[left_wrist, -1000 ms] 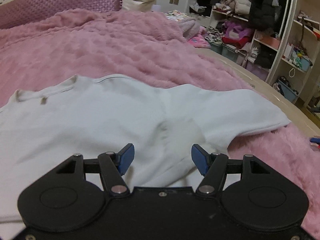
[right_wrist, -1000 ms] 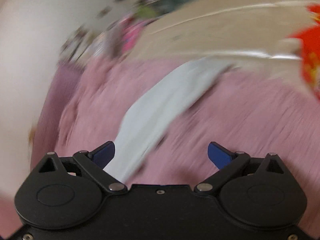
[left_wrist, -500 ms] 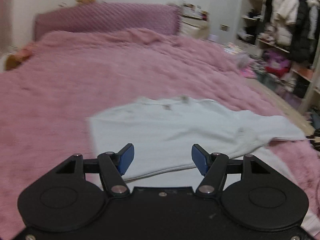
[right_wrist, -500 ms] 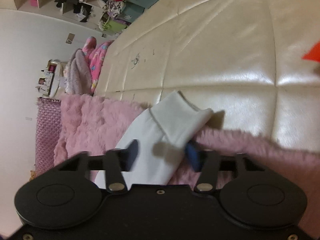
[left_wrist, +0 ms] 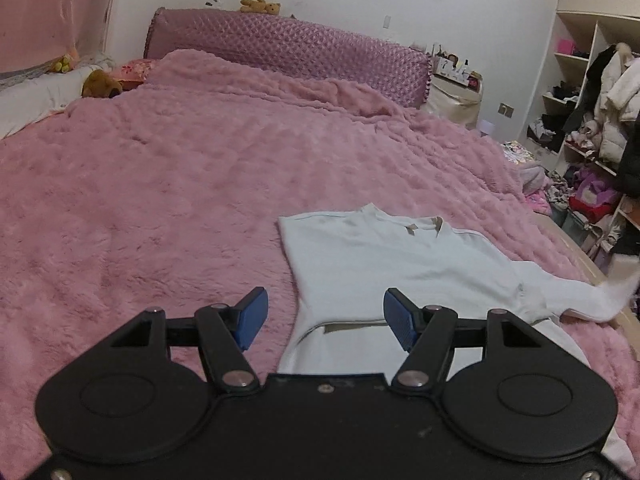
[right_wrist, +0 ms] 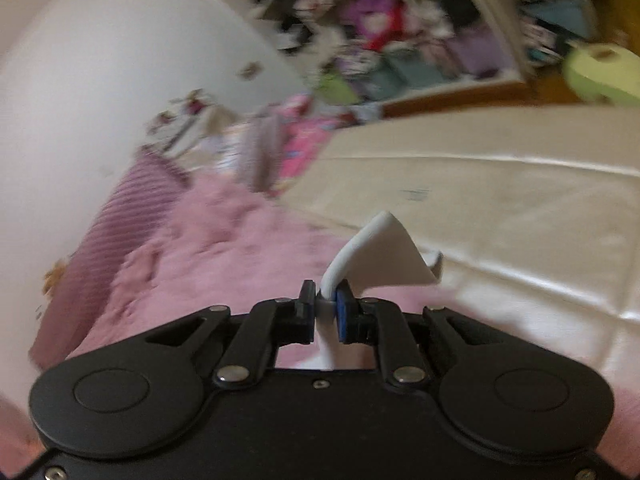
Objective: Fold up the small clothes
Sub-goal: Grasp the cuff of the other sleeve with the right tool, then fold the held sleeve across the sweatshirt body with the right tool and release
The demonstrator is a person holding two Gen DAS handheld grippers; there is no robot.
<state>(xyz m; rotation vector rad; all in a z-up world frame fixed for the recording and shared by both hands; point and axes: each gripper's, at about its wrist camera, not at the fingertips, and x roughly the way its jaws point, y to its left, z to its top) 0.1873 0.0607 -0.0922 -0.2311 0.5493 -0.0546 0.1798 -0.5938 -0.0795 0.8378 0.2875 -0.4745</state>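
Observation:
A pale white long-sleeved shirt lies flat on the pink fluffy blanket, collar toward the headboard. My left gripper hovers open over the shirt's near left edge, with nothing between its blue pads. The shirt's right sleeve stretches toward the bed's edge, its end lifted and blurred. In the right wrist view, my right gripper has its jaws closing on that sleeve, the pads pinching the fabric. The sleeve cuff sticks up beyond the pads, above the blanket.
A purple quilted headboard stands at the far end. Open shelves crammed with clothes and coats fill the right side. The cream padded bed edge runs beyond the blanket. Plush toys lie at the far left.
My left gripper drew back and left, so the shirt now sits farther off and to the right. My right gripper closed on the sleeve cuff and raised it off the bed.

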